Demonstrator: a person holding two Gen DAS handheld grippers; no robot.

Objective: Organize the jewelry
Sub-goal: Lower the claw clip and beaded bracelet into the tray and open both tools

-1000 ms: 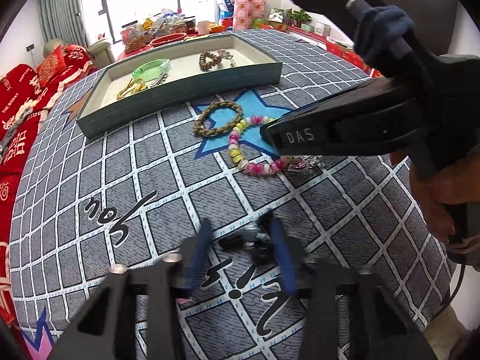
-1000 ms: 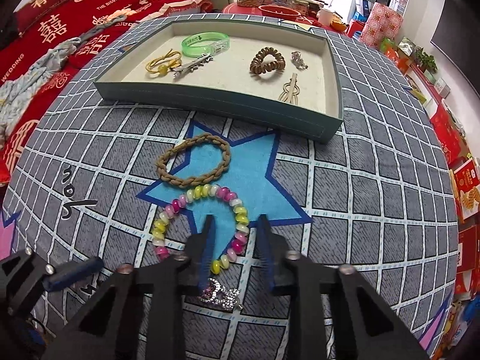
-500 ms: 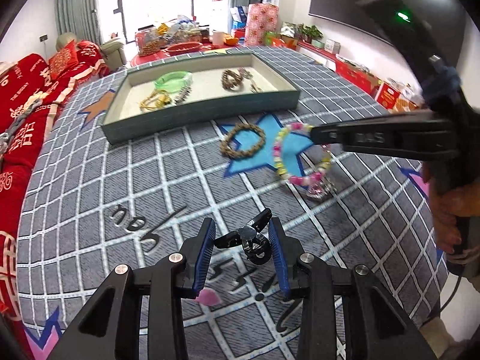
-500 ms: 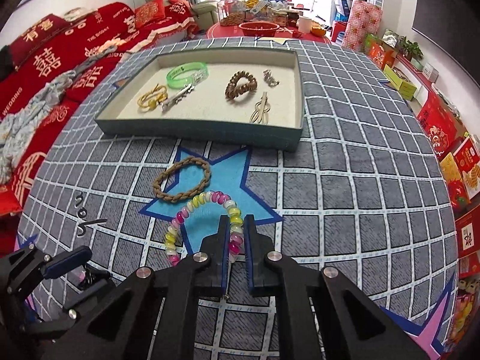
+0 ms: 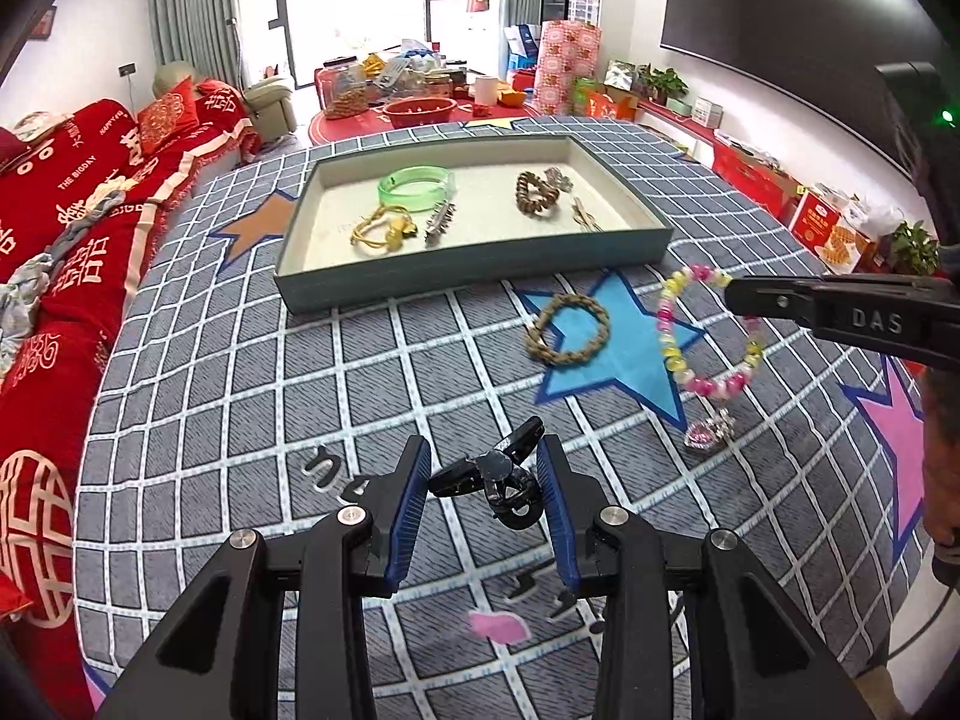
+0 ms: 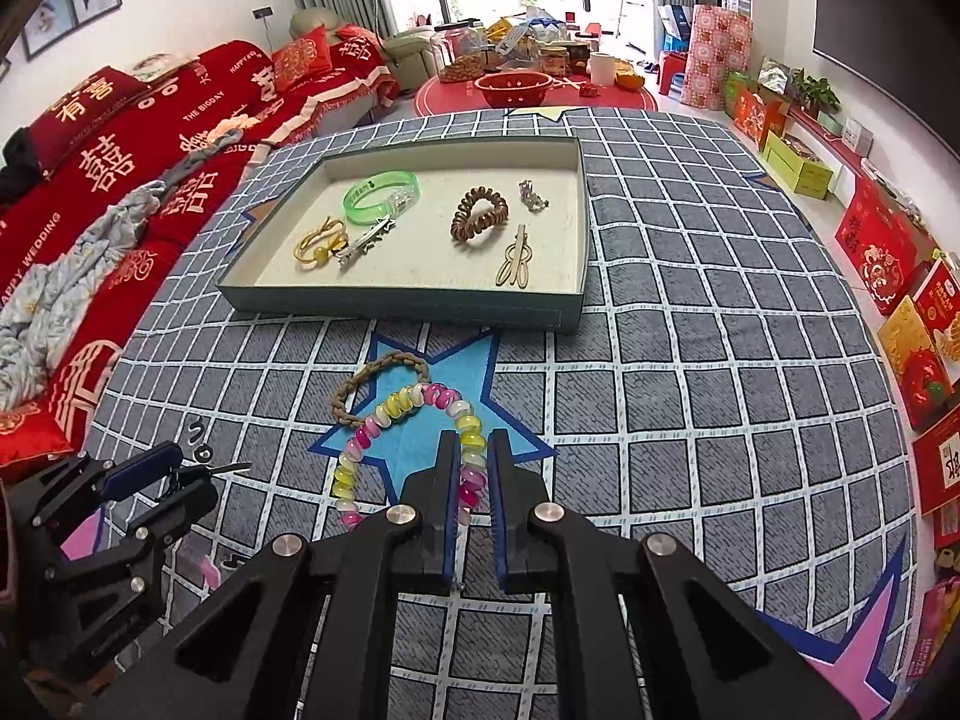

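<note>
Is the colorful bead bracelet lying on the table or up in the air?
Up in the air. The bead bracelet dangles from the shut right gripper, above the table.

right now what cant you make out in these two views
- Right wrist view: the lower part of the beaded bracelet is hidden behind the right gripper.
- Right wrist view: the black hair clip is mostly hidden by the left gripper's fingers.
- Left wrist view: the bracelet's silver charm is too blurred to identify.

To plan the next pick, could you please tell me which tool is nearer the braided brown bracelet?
Right. The right tool, shut on the beaded bracelet, hangs just beside the braided brown bracelet; the left tool, gripping the black claw clip, is farther off.
</note>
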